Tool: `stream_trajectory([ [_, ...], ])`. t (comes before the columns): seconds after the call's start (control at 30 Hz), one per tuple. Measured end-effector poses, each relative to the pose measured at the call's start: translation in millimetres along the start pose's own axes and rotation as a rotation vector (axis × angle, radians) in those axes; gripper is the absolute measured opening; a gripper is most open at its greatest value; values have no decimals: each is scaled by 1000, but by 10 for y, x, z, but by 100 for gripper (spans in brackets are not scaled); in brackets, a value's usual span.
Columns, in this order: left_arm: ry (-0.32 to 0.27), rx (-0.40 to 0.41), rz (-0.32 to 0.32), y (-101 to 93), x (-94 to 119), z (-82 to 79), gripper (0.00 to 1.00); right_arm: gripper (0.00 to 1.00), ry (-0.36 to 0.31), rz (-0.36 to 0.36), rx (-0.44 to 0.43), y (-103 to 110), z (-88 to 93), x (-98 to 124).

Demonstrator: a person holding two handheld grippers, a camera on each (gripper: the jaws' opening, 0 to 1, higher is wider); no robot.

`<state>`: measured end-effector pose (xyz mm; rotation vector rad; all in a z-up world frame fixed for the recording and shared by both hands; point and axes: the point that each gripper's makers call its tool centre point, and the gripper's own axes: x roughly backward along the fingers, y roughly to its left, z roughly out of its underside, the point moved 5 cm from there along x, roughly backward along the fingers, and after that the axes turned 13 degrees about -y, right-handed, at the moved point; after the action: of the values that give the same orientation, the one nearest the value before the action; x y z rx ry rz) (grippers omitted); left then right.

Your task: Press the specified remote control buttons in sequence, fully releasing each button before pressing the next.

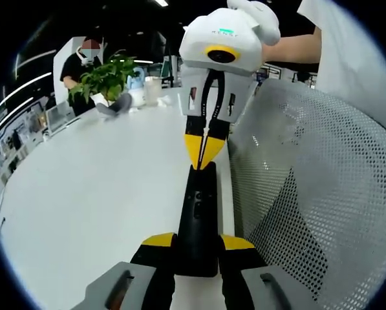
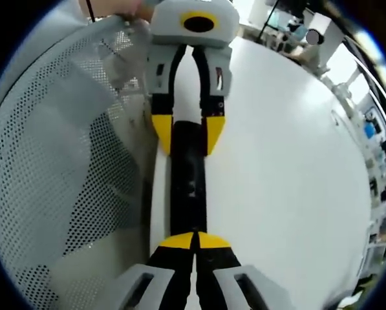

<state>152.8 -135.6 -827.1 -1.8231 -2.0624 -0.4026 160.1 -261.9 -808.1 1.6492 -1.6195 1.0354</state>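
A long black remote (image 1: pixel 199 213) lies lengthwise between my left gripper's (image 1: pixel 198 242) yellow-tipped jaws, which are shut on its near end. My right gripper (image 1: pixel 202 148) comes down from the top of the left gripper view, its two yellow tips shut together and touching the remote's far end. In the right gripper view the same remote (image 2: pixel 187 181) runs up from my right gripper's (image 2: pixel 194 241) shut tips to the left gripper (image 2: pixel 187 132), which clamps its sides. Small buttons show faintly on the remote's face. A person's hand holds each gripper.
A white table (image 1: pixel 102 194) spreads out to the left. A grey mesh chair back (image 1: pixel 315 194) stands close beside the remote, along the table's edge. At the far end stand a potted plant (image 1: pixel 105 77) and some small items, with a person behind them.
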Motion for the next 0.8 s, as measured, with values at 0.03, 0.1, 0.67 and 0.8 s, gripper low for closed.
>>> stream_trajectory([
  [0.03,0,0,0,0,0,0,25,0,1,0,0,0,0,0],
  [0.1,0,0,0,-1,0,0,25,0,4,-2,-1,-5,-1,-1],
  [0.67,-3,-12,3,-4,-3,-4,25,0,13,-79,-124,-82,-1,-8],
  [0.8,0,-18,4,-4,-6,-5,25,0,5,-64,-141,-68,3,-5],
])
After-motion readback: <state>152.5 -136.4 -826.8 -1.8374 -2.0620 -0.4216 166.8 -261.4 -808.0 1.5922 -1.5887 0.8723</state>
